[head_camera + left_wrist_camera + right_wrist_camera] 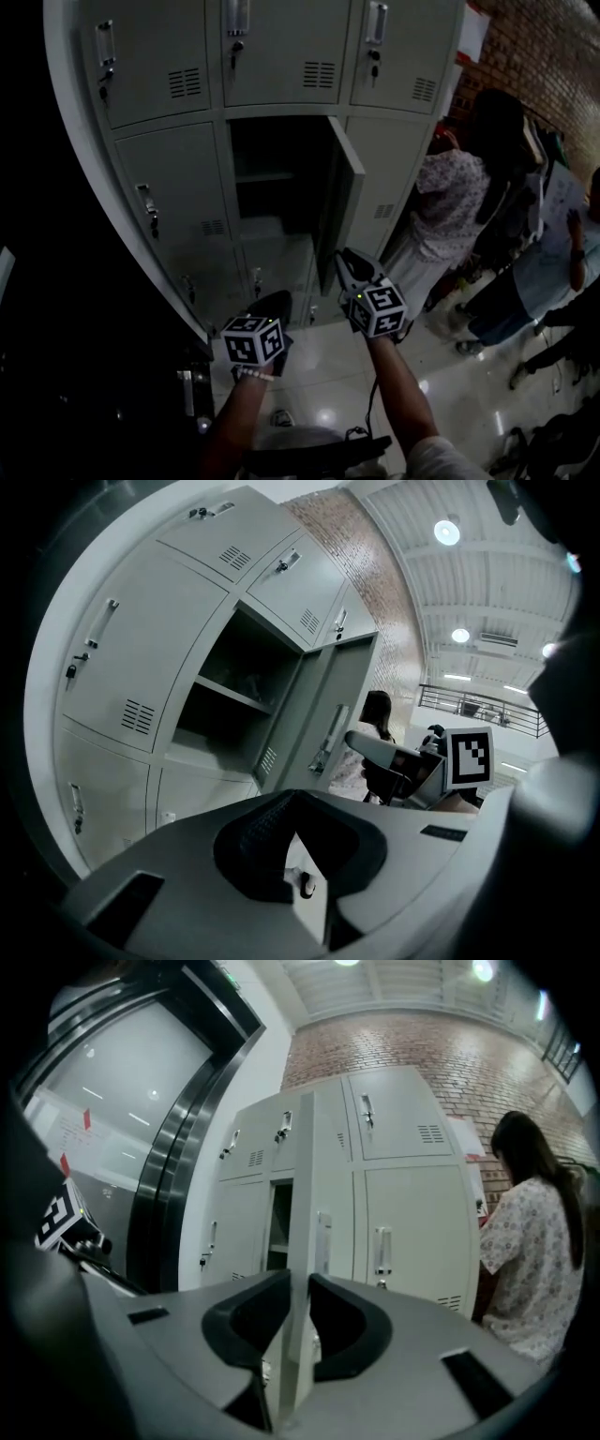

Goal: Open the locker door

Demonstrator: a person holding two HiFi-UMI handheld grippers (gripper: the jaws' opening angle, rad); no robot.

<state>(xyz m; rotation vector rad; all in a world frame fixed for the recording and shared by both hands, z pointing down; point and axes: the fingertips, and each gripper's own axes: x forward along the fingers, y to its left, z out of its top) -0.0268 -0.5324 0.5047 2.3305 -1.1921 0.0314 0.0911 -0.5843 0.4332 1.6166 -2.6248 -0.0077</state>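
The grey locker bank [173,178] has its middle door [343,202] swung out to the right, so the dark compartment [277,178] with its shelf shows. My right gripper [345,258] is at the door's lower free edge. In the right gripper view the door edge [302,1213] runs down between the two pads, and the gripper [298,1283] is shut on it. My left gripper [272,302] hangs lower left, apart from the lockers, shut with nothing in it. The left gripper view shows its tips [295,799] together and the open door [333,714] beyond.
A person in a patterned top [450,202] stands just right of the lockers, and another [553,267] is further right. A brick wall [544,47] is behind them. Glossy tiled floor [319,375] lies below the grippers. The other locker doors are shut.
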